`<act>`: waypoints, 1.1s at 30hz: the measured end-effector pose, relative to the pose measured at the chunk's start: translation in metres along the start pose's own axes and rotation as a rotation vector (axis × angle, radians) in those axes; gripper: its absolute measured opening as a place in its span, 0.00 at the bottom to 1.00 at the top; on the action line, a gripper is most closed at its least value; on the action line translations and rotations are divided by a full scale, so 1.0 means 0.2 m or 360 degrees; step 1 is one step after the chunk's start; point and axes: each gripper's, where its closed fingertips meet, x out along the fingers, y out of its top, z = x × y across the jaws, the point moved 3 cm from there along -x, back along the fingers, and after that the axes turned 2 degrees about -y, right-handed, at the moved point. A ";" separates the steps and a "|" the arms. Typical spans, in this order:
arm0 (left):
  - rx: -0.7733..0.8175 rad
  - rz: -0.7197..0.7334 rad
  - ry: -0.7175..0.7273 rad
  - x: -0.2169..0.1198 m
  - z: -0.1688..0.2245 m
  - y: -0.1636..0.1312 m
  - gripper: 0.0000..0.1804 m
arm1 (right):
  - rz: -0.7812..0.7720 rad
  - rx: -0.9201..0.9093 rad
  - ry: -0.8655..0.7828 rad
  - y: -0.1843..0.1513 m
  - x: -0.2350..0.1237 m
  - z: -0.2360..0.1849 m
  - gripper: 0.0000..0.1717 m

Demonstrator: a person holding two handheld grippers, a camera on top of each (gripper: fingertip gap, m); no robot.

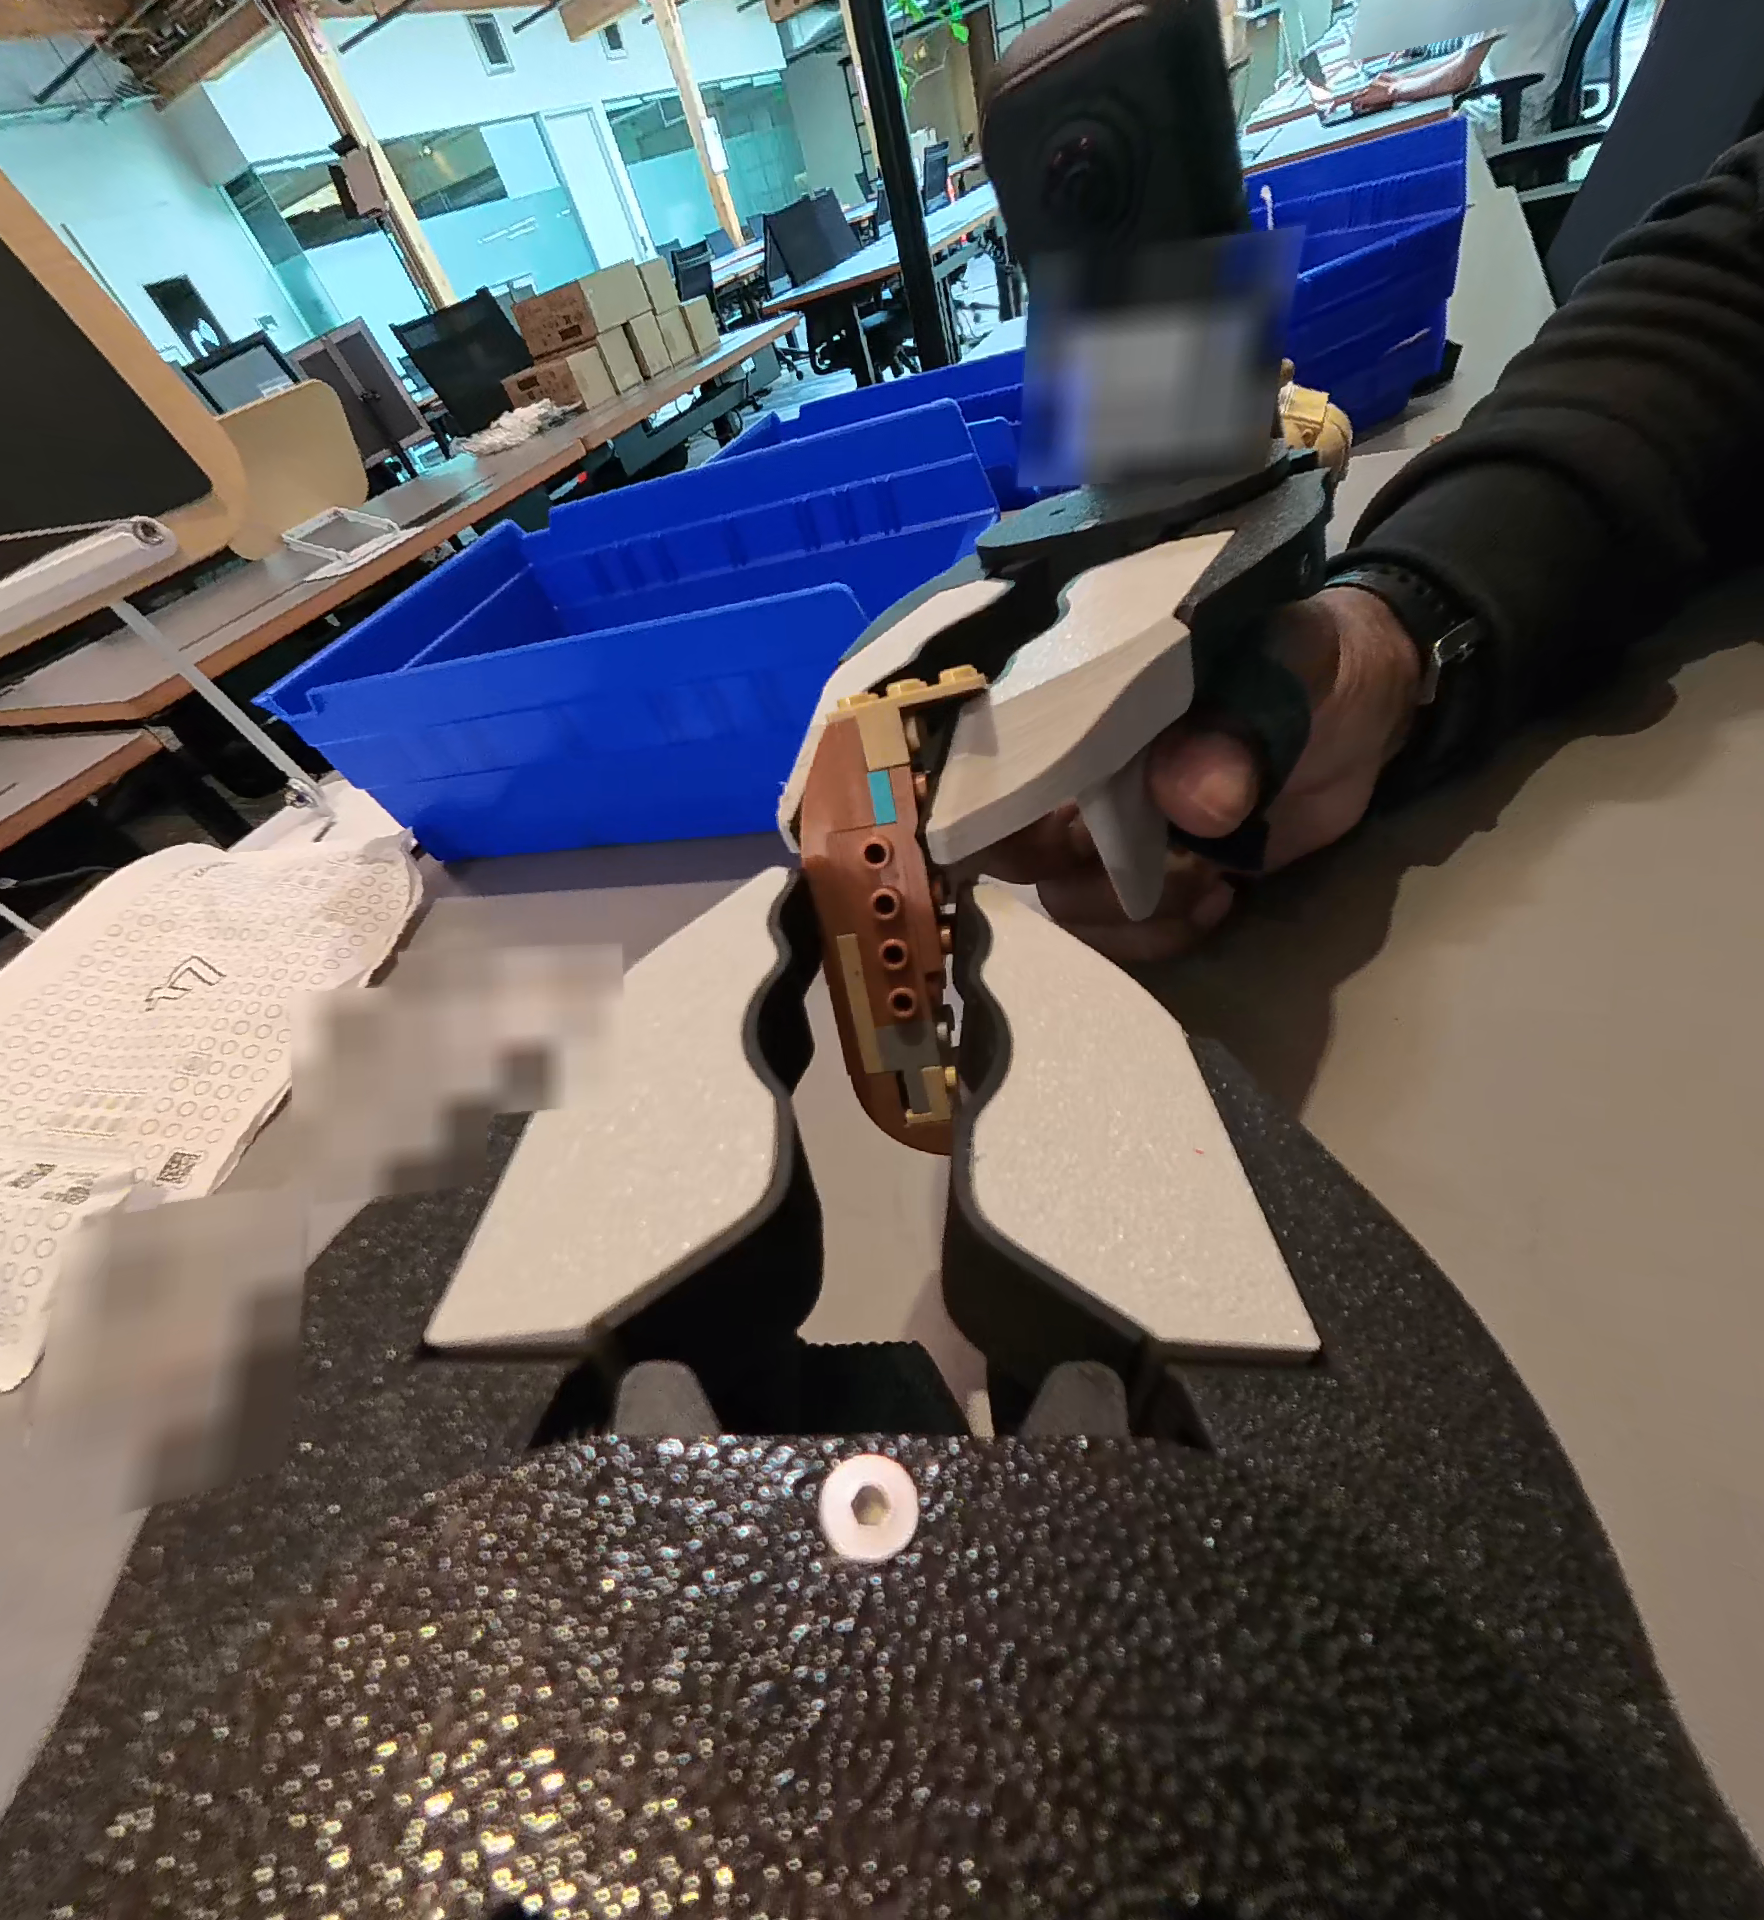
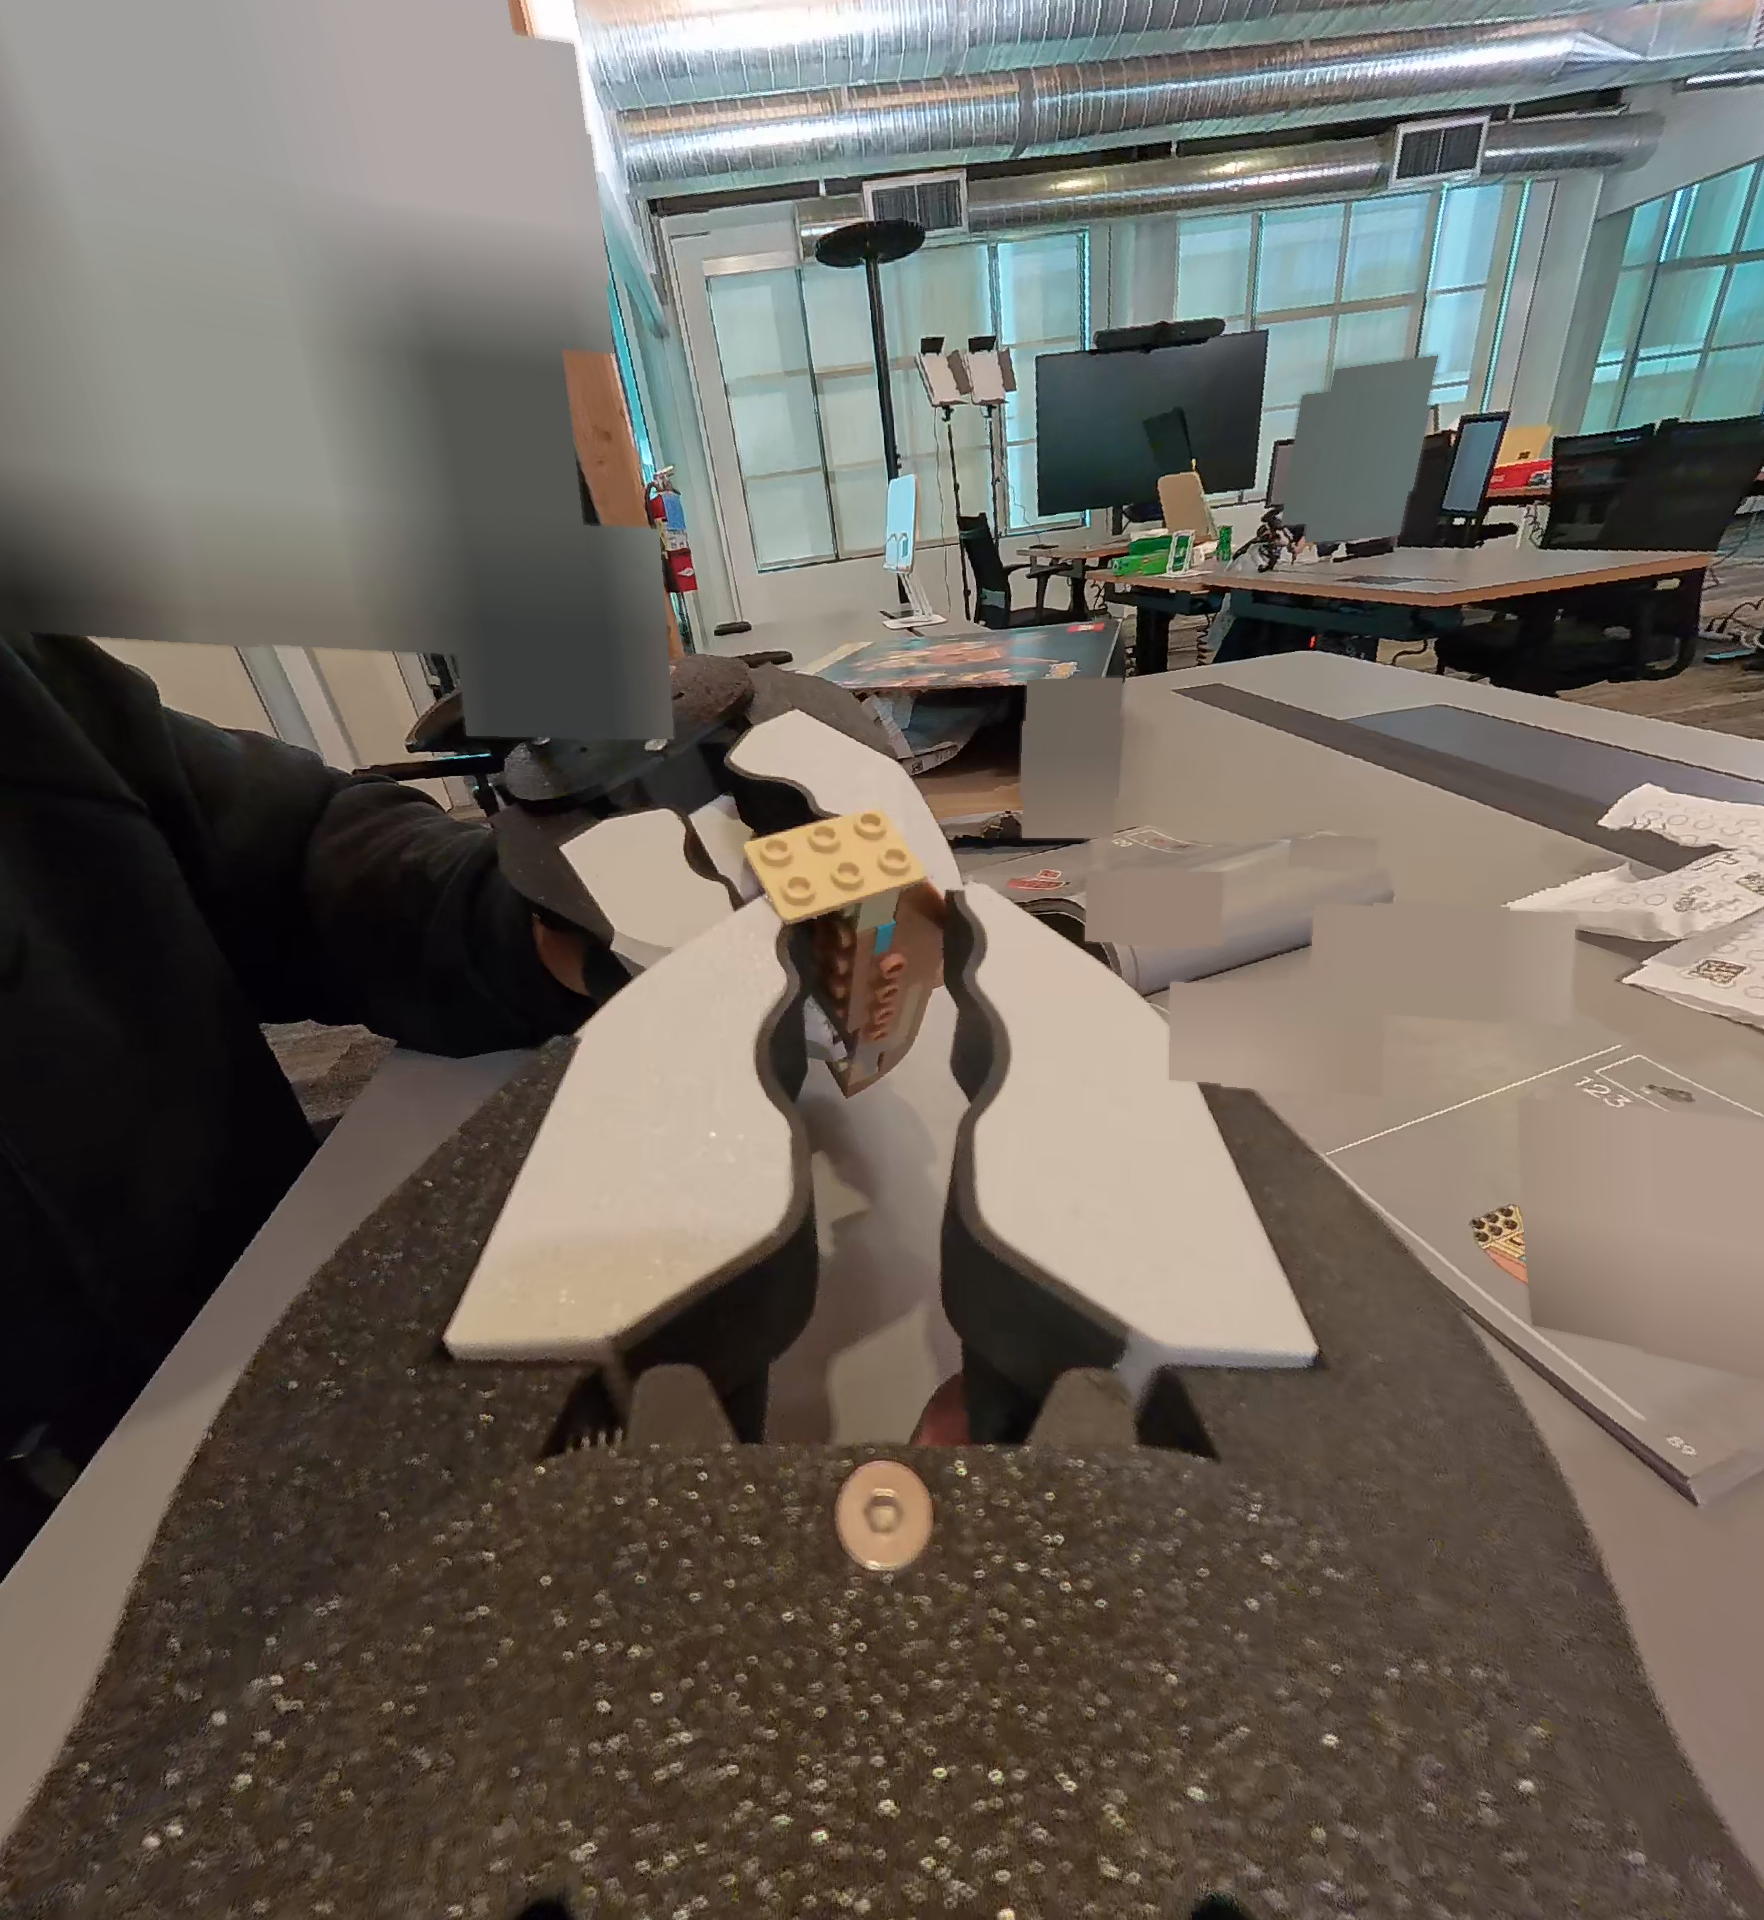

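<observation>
Grey desk (image 1: 1480, 1039) by blue bins (image 1: 587, 717), brown brick model (image 1: 883, 935) clamped between left gripper (image 1: 883, 997) fingers, top end gripped by right gripper (image 1: 951, 748).

Two tongs (image 1: 883, 987), one brick model (image 1: 883, 935), three blue bins (image 1: 587, 717), one booklet (image 2: 1584, 1351).

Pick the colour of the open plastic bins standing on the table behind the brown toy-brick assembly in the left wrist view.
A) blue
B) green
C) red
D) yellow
A: the open plastic bins behind the brown and tan toy-brick assembly are plainly bright blue, lined up along the grey table.
</observation>
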 end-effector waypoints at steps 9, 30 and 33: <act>-0.0252 -0.0043 -0.0077 0.00 -0.05 -0.06 0.14 | -0.0100 -0.0198 -0.0112 -0.02 0.00 0.05 0.19; -0.0498 0.0000 -0.0257 0.00 -0.03 -0.05 0.13 | -0.0075 -0.0153 -0.0081 -0.02 -0.01 0.05 0.11; -0.0491 -0.0008 -0.0248 0.00 -0.03 -0.05 0.13 | -0.0073 -0.0168 -0.0092 -0.02 -0.01 0.05 0.11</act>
